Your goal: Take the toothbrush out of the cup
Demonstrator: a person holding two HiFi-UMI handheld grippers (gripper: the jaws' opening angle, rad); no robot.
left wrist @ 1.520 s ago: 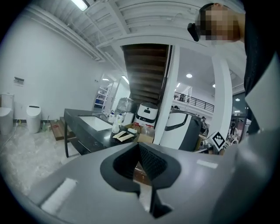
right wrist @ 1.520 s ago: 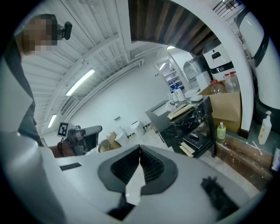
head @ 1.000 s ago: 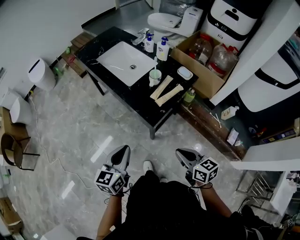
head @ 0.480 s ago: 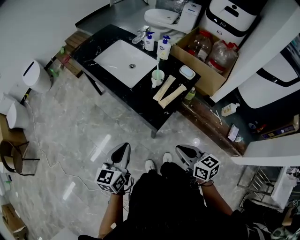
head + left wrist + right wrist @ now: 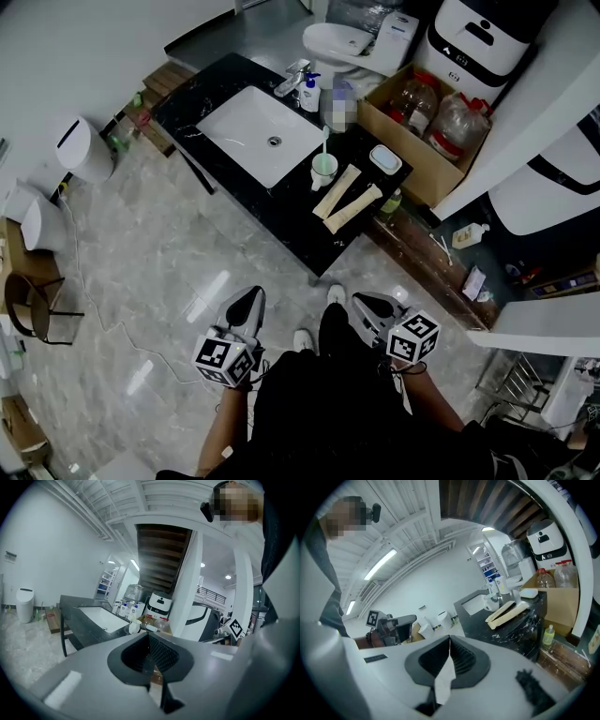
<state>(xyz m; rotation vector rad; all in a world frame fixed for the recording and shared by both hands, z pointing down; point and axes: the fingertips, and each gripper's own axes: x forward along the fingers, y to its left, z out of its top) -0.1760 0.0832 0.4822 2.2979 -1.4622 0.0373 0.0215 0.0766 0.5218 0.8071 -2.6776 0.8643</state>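
A pale green cup (image 5: 324, 170) stands on the black counter (image 5: 281, 211) beside the white sink (image 5: 255, 134). A toothbrush (image 5: 326, 141) sticks upright out of it. The cup (image 5: 134, 626) shows small and far off in the left gripper view, and again in the right gripper view (image 5: 491, 602). My left gripper (image 5: 251, 294) and right gripper (image 5: 359, 302) are held low in front of the person's body, well short of the counter. Both are shut and hold nothing, with the jaws meeting in both gripper views (image 5: 149, 640) (image 5: 450, 642).
Two long beige packages (image 5: 345, 199) lie right of the cup, with a soap dish (image 5: 385, 158) behind them. Pump bottles (image 5: 309, 92) stand by the tap. A cardboard box (image 5: 427, 122) of bottles sits right of the counter. A white bin (image 5: 79, 148) stands at the left wall.
The person has stepped toward the counter, which now sits lower and a little nearer in the head view. Both grippers stay shut and keep their pose.
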